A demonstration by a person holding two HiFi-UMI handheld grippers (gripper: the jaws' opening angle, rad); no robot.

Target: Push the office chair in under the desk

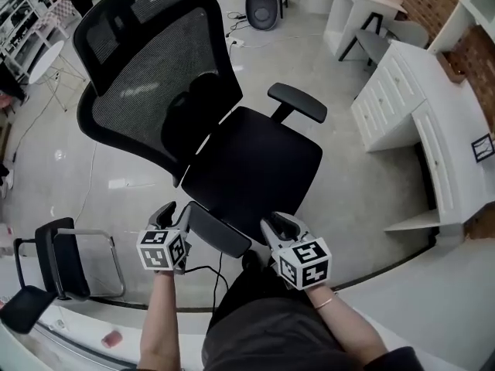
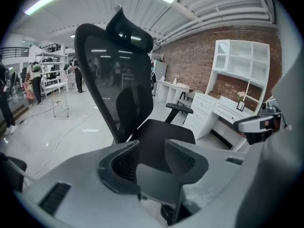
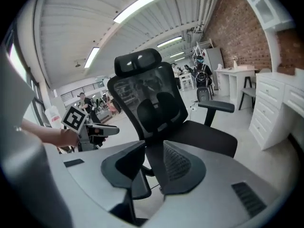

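A black office chair (image 1: 255, 161) with a mesh back (image 1: 155, 83) stands on the grey floor, well clear of the white desk (image 1: 456, 153) at the right. Its near armrest (image 1: 220, 230) lies between my two grippers. My left gripper (image 1: 174, 213) hangs just left of that armrest, jaws apart, the armrest pad (image 2: 159, 182) showing low in the gap; nothing is pressed by the pads. My right gripper (image 1: 277, 224) sits at the seat's front edge, jaws a little apart (image 3: 154, 158), gripping nothing. The far armrest (image 1: 298, 103) points toward the desk.
A white drawer unit (image 1: 387, 99) stands beside the desk. A small black chair with a metal frame (image 1: 54, 261) is at lower left. A thin cable (image 1: 209, 273) runs over the floor by my feet. More white tables (image 1: 356, 6) stand at the back.
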